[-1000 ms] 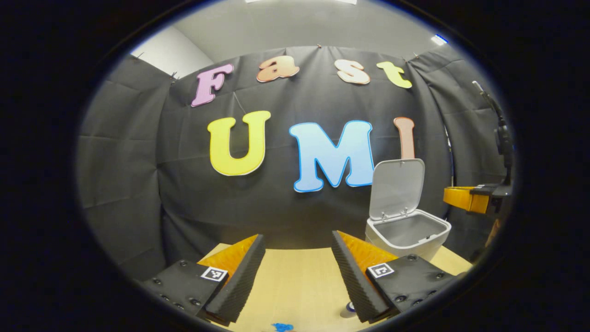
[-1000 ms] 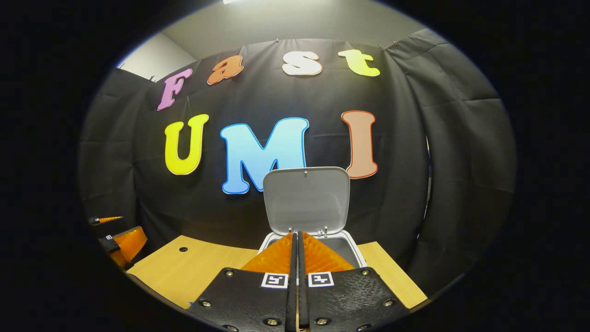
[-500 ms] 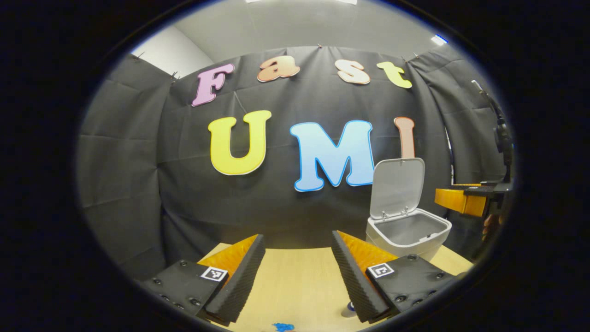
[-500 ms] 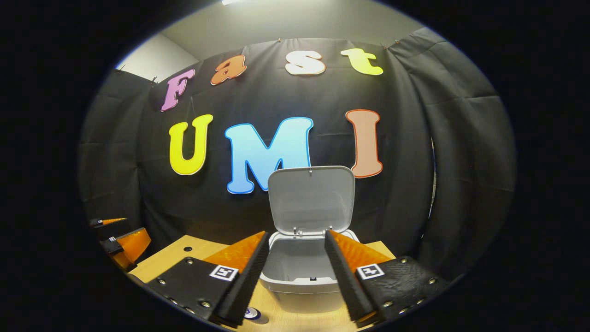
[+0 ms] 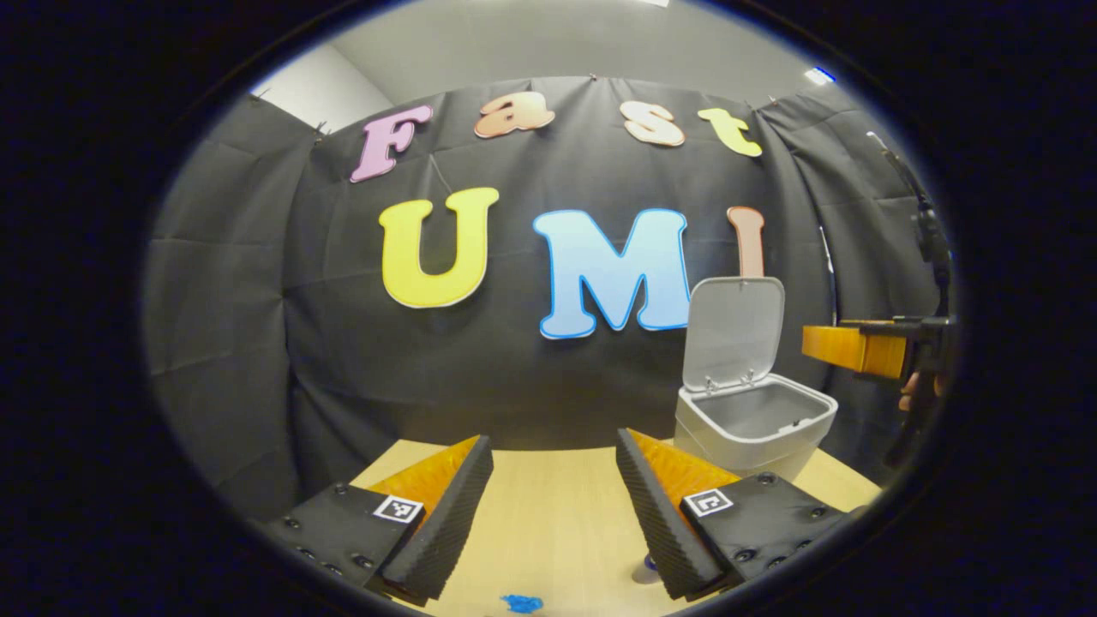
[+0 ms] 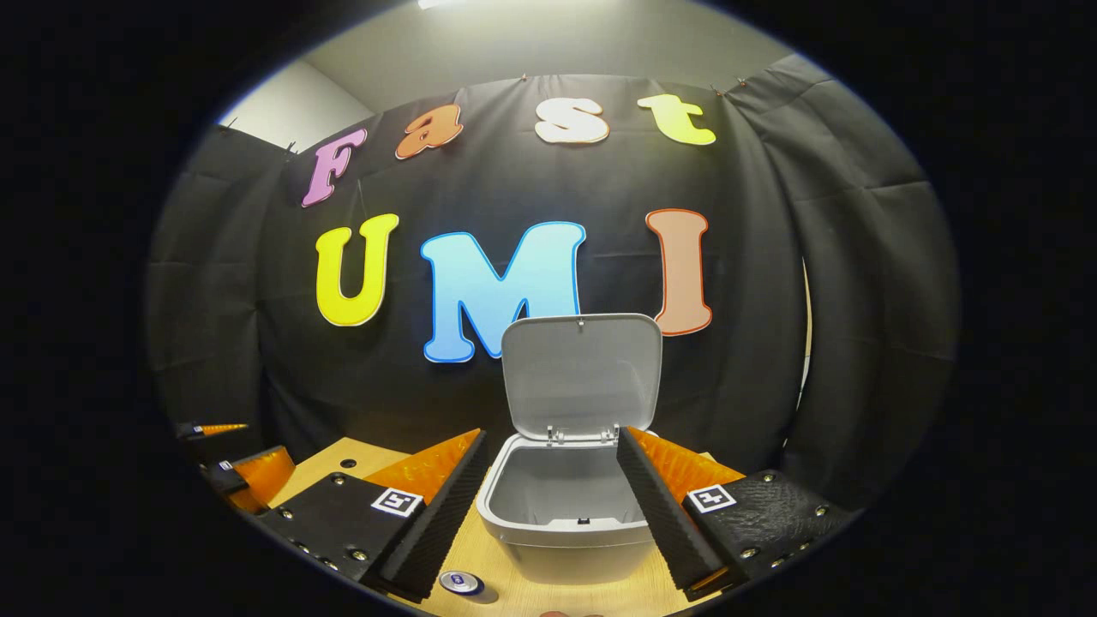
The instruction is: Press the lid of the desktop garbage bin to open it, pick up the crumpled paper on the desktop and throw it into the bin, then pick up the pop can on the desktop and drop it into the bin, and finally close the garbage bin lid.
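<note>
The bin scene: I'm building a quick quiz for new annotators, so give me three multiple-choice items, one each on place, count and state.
1. The pop can stands: A inside the bin; B on the desk beside the bin; C on the lid.
2. Hinges joining lid to bin: A two; B four; C none.
3. The lid is: A shut; B off; C raised.

B: the can's top shows on the desk left of the bin.
A: two hinges at the lid's base.
C: it stands upright over the bin.
</note>
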`<action>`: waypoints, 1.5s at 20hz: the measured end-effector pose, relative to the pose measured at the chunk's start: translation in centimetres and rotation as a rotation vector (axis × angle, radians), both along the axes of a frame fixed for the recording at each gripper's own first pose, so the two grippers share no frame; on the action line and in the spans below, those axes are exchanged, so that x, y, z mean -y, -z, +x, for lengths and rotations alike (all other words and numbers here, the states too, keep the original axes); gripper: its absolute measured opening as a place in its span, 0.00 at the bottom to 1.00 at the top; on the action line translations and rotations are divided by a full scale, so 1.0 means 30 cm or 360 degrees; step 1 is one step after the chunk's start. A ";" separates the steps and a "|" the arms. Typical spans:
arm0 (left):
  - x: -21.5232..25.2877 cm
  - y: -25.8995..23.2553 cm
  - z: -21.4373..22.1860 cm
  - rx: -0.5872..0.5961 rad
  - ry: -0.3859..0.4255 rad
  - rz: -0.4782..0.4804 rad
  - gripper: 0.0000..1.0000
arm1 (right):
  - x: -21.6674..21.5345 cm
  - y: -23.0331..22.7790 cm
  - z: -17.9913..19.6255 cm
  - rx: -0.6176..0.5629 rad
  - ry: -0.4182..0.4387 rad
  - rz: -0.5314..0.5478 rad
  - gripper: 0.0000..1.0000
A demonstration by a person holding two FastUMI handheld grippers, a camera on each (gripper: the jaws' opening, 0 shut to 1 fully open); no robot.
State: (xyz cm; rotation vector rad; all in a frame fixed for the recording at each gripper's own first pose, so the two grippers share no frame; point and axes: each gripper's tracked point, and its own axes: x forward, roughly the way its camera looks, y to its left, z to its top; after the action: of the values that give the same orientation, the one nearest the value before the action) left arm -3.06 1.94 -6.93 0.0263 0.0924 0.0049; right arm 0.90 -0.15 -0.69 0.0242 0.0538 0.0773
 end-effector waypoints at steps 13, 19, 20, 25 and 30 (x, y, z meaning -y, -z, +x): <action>-0.065 0.496 -0.039 -0.0419 -0.0001 -0.0002 0.95 | 0.024 0.034 -0.014 -0.0076 0.0022 -0.0078 0.96; -0.078 0.674 -0.039 -0.0576 -0.0002 -0.0016 0.99 | 0.017 0.060 -0.002 -0.0116 0.0020 -0.0126 0.96; -0.084 0.704 -0.041 -0.0602 -0.0005 -0.0015 0.95 | 0.014 0.068 0.000 -0.0121 0.0019 -0.0133 0.96; -0.100 0.817 -0.060 -0.0721 -0.0023 -0.0043 0.95 | 0.013 0.080 0.007 -0.0138 0.0024 -0.0160 0.96; -0.126 0.936 -0.079 -0.0837 -0.0076 -0.0094 0.99 | 0.020 0.103 0.019 -0.0161 0.0037 -0.0173 0.96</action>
State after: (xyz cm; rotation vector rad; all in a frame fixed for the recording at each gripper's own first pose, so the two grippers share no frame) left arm -5.44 5.71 -35.01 -0.0347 0.6187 0.0432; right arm 1.47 -0.74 -3.78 -0.0797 0.1589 0.0501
